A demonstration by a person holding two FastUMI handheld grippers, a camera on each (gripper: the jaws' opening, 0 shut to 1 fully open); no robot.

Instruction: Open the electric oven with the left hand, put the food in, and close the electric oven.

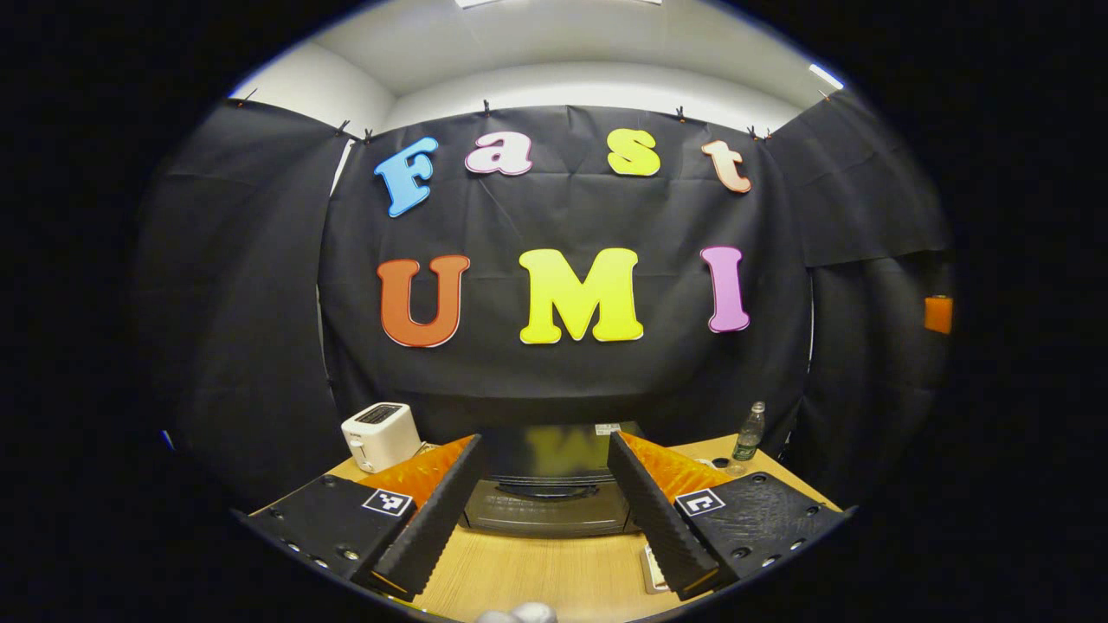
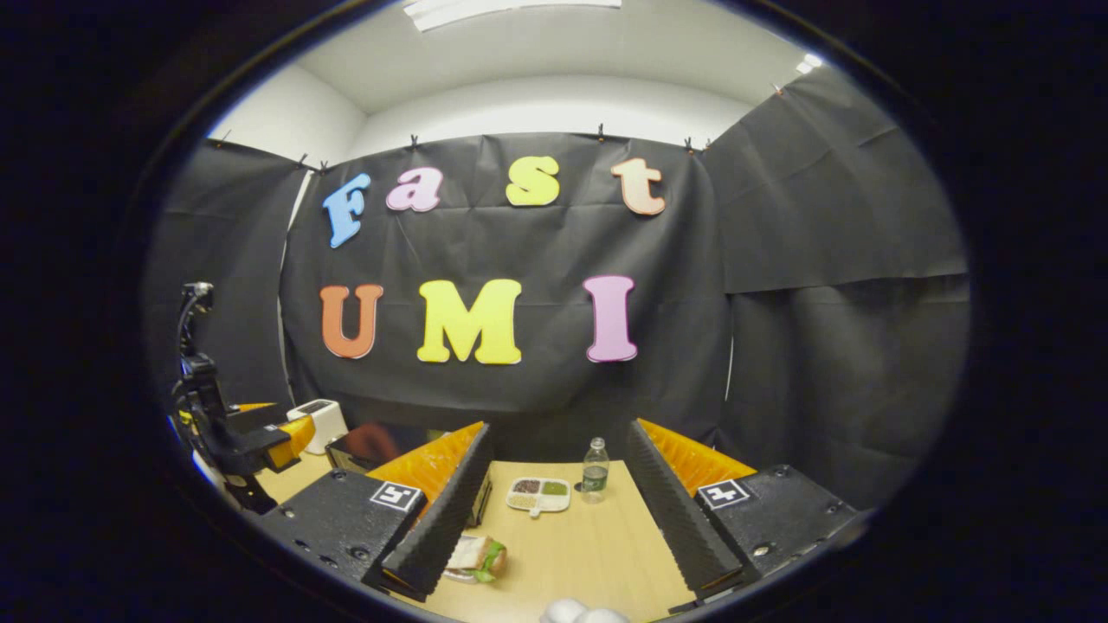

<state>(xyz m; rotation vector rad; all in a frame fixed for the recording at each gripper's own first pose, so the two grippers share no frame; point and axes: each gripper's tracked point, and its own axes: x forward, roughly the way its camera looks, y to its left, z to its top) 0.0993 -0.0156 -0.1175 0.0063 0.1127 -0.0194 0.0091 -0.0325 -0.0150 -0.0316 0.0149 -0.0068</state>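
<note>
In the left gripper view the left gripper [image 1: 547,510] has its fingers spread wide, nothing between them, and the electric oven [image 1: 547,484] sits straight ahead in the gap on the wooden table [image 1: 554,571], door closed, apart from both fingertips. A white toaster [image 1: 381,435] stands to its left and a water bottle [image 1: 750,431] to its right near the table's far edge. In the right gripper view the right gripper [image 2: 554,519] is also spread and empty; the food [image 2: 476,556], seemingly a wrapped sandwich, lies just beside its left finger [image 2: 441,519], with a divided tray [image 2: 538,496] beyond and bare tabletop between
</note>
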